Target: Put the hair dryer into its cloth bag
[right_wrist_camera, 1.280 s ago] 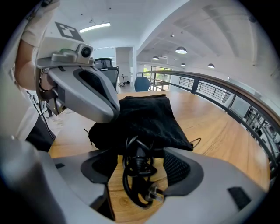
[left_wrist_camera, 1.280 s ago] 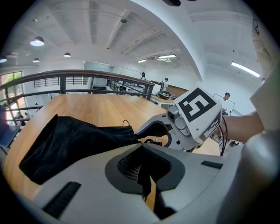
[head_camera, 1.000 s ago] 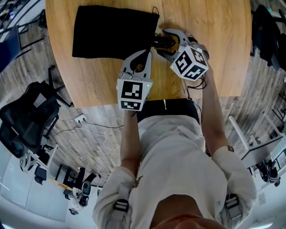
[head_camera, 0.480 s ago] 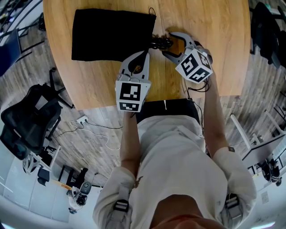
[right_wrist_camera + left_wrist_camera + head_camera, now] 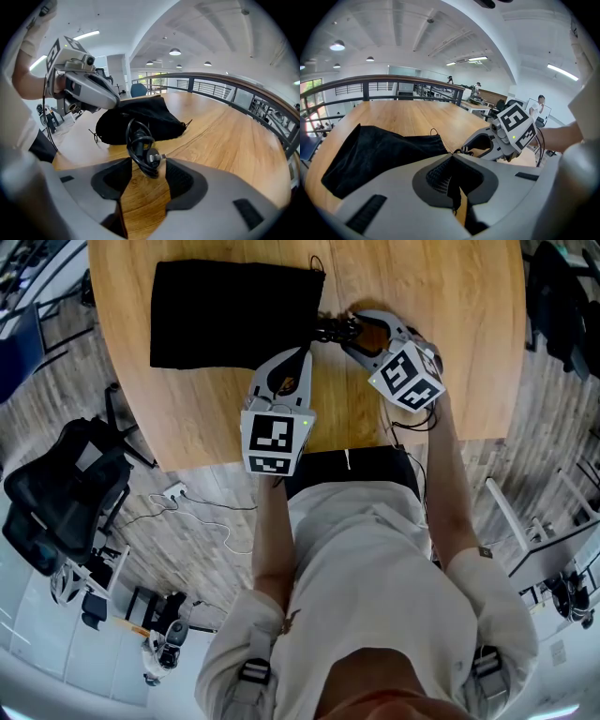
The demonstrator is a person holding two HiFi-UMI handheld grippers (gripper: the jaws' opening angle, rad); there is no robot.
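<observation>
The cloth bag [image 5: 234, 310] is plain black, w/ a thin drawstring at its mouth, and lies flat-ish on the wooden table [image 5: 450, 352], far and to the left of the person; its open end faces right. In the right gripper view it bulges as a rounded heap. The dryer's body can't be seen. Only its black cord [image 5: 140, 145] shows, wound into a tight upright coil just outside the bag's mouth, w/ the round plug [image 5: 153, 158] at the coil's near side, prongs pointing right. The left gripper [image 5: 302, 352] is at the mouth's near corner, jaws clenched on a fold of the bag's cloth, which hangs dark between the pads in the left gripper view. The right gripper [image 5: 349, 332] is just right of the mouth, the coil and plug standing between its jaws near the tips. Those jaws have just been closing. The pads look to touch the coil's left side and the prongs' ends, tho the wide-angle view makes that contact hard to confirm. The two grippers sit near each other, w/ the bag's mouth between them.
</observation>
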